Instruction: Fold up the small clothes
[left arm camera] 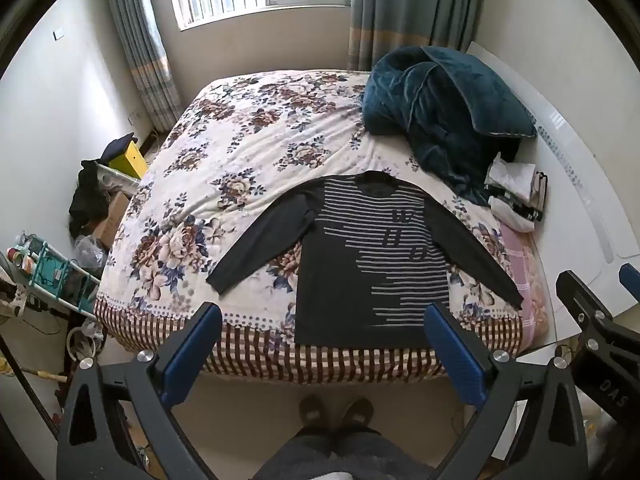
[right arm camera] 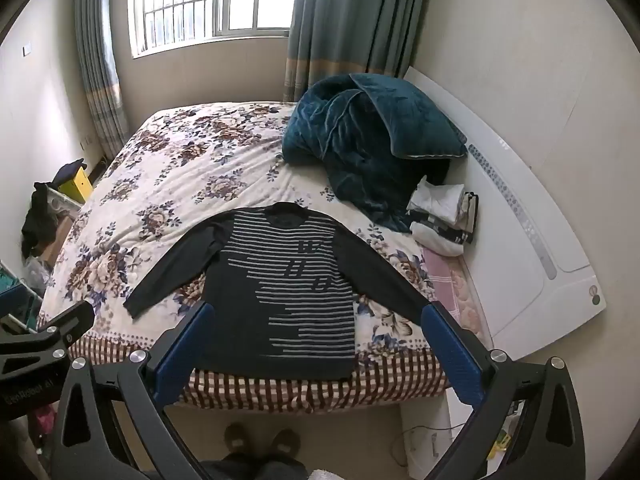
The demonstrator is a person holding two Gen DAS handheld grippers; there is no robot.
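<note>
At the far left of the left wrist view a teal shelf rack [left arm camera: 52, 276] stands on the floor with small jars and bits on its tiers, too small to identify; above it a cardboard box [left arm camera: 114, 216] sits beside the bed with dark clothing [left arm camera: 86, 200] draped over it, and a yellow box [left arm camera: 130, 160] behind carries another dark item on top. The bed [left arm camera: 224, 152], under a floral cover with a checked border, fills the middle of the frame. The long-sleeved dark shirt [left arm camera: 360, 264] with pale stripes lies flat on it at centre, front up, both sleeves spread out, neck toward the window and hem at the near edge. The left gripper [left arm camera: 324, 344] hovers at the bottom of the frame short of that hem, fingers [left arm camera: 192, 352] spread wide and empty. In the right wrist view the right gripper [right arm camera: 316, 344] is likewise released, holding nothing, above the near edge. Toward the upper right a teal blanket [left arm camera: 444, 116] is heaped on the bed, and just right of the shirt a small pile of folded clothes [left arm camera: 516, 196] rests against the white headboard [left arm camera: 580, 184].
</note>
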